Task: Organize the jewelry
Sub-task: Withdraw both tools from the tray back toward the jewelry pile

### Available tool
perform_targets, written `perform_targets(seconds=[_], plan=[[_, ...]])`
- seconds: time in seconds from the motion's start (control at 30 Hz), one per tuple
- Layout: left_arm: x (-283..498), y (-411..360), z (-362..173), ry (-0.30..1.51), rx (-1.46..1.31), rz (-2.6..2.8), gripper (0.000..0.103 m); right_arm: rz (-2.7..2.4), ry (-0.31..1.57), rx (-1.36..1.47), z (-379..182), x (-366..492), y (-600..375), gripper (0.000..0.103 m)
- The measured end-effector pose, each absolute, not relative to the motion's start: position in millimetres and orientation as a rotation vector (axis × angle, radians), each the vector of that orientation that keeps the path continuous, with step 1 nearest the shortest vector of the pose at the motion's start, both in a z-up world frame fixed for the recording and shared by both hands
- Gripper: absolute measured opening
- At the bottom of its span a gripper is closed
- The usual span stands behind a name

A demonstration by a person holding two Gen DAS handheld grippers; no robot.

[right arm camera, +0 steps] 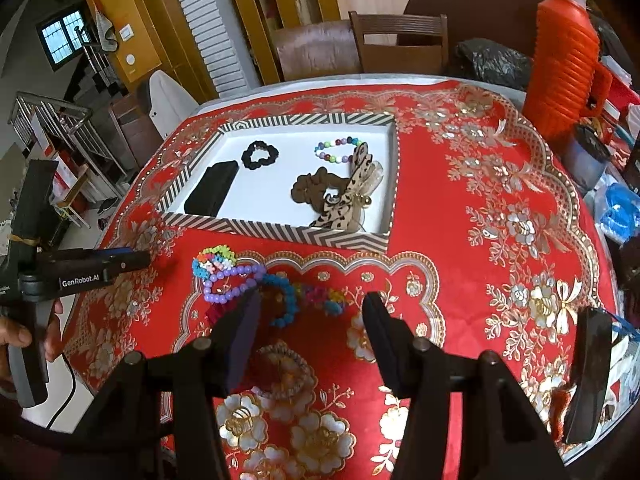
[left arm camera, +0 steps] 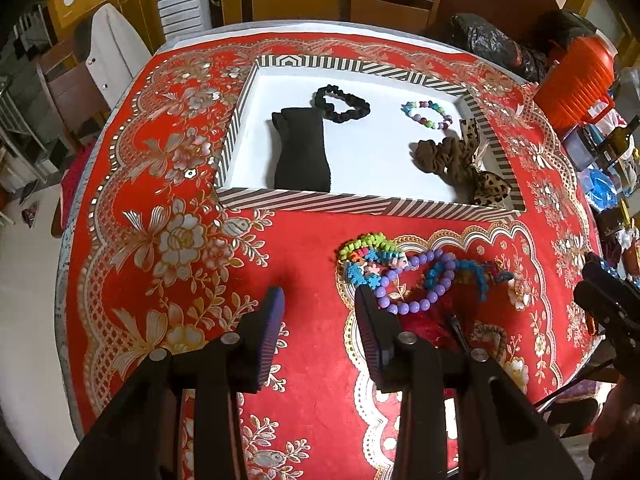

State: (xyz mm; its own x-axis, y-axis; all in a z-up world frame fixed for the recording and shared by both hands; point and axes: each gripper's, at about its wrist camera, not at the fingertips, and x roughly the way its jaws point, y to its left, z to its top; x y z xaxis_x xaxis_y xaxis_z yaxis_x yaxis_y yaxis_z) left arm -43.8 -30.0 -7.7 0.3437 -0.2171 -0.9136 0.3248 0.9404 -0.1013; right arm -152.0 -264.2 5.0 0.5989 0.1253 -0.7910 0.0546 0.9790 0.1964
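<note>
A striped-rim tray [left arm camera: 360,202] [right arm camera: 280,232] with a white floor holds a black scrunchie [left arm camera: 342,103], a folded black cloth [left arm camera: 302,152], a multicolour bead bracelet [left arm camera: 427,114], a brown scrunchie [left arm camera: 440,156] and a leopard bow [left arm camera: 486,188]. In front of it on the red cloth lies a heap: a purple bead bracelet [left arm camera: 408,284] [right arm camera: 228,284], star-bead bands [left arm camera: 368,256] and a blue bead bracelet [right arm camera: 286,296]. A woven brown bracelet [right arm camera: 284,372] lies nearer. My left gripper [left arm camera: 320,308] is open and empty, just left of the heap. My right gripper [right arm camera: 312,300] hangs open and empty over the heap.
An orange ribbed jug [right arm camera: 564,64] and clutter stand at the table's right side. A black plastic bag [right arm camera: 492,62] and a wooden chair [right arm camera: 400,40] are at the back. A dark flat object [right arm camera: 592,372] lies near the right edge. The table edge drops off on the left.
</note>
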Motion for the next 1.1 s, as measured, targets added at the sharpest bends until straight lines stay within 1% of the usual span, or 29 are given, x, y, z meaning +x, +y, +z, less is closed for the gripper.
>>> perform_targets(seconds=[0.63, 0.77, 0.87, 0.97, 1.1], plan=[[-38.1, -24.6, -16.1, 1.199, 0.077, -0.345, 0.019, 0.069, 0.961, 0.207, -3.8, -147.9, -263.7, 0.056], [-25.7, -19.1, -28.2, 1.26, -0.038, -0.402, 0.019, 0.068, 0.964, 0.207, -5.9, -148.3, -266.4, 0.056], [-19.3, -23.9, -36.0, 1.283, -0.074, -0.434, 0.019, 0.073, 0.975, 0.218, -10.9, -148.1, -268.6, 0.056], [-8.9, -32.4, -45.2, 1.306, -0.085, -0.445, 0.022, 0.088, 0.986, 0.213, -17.0, -146.5, -268.8, 0.056], [3.2, -46.6, -59.3, 1.338, -0.053, -0.455, 0.022, 0.11, 0.989, 0.213, -25.8, -142.2, -268.1, 0.056]])
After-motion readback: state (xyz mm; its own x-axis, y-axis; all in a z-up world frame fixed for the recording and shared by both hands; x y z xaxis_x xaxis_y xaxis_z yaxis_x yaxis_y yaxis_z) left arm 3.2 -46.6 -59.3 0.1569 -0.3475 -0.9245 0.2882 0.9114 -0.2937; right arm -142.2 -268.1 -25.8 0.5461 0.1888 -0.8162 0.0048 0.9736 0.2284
